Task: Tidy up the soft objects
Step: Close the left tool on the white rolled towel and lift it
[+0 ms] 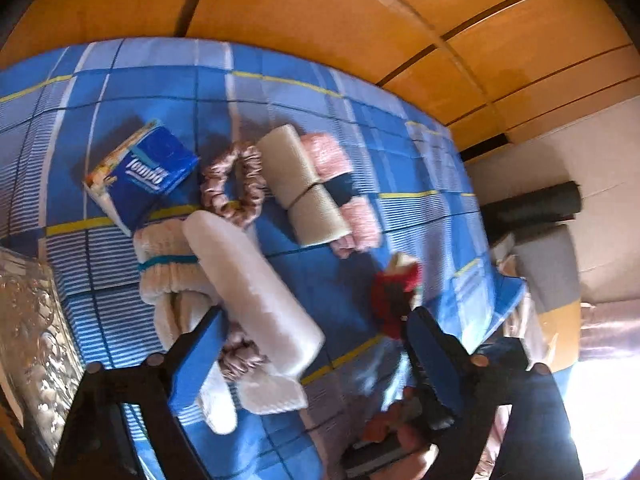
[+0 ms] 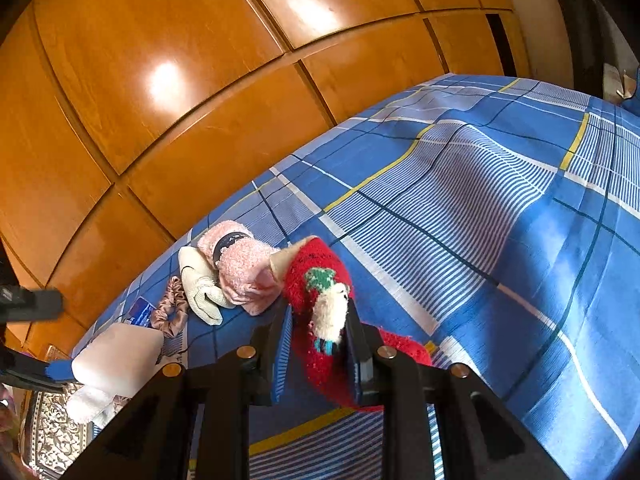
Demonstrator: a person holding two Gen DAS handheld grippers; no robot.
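Jaws of the right gripper [image 2: 318, 340] clench a red sock [image 2: 320, 280]; the left gripper [image 1: 316, 360] stands released.
Both point steeply down over the bed [image 2: 500, 220]. A white roll [image 1: 256, 292] lies between the left jaws, untouched, atop towels [image 1: 168, 264] and scrunchies [image 1: 234, 182].

Glossy orange wooden wardrobe [image 2: 180, 128]; blue plaid bedsheet [image 2: 500, 220]; perhaps sunlit floor.
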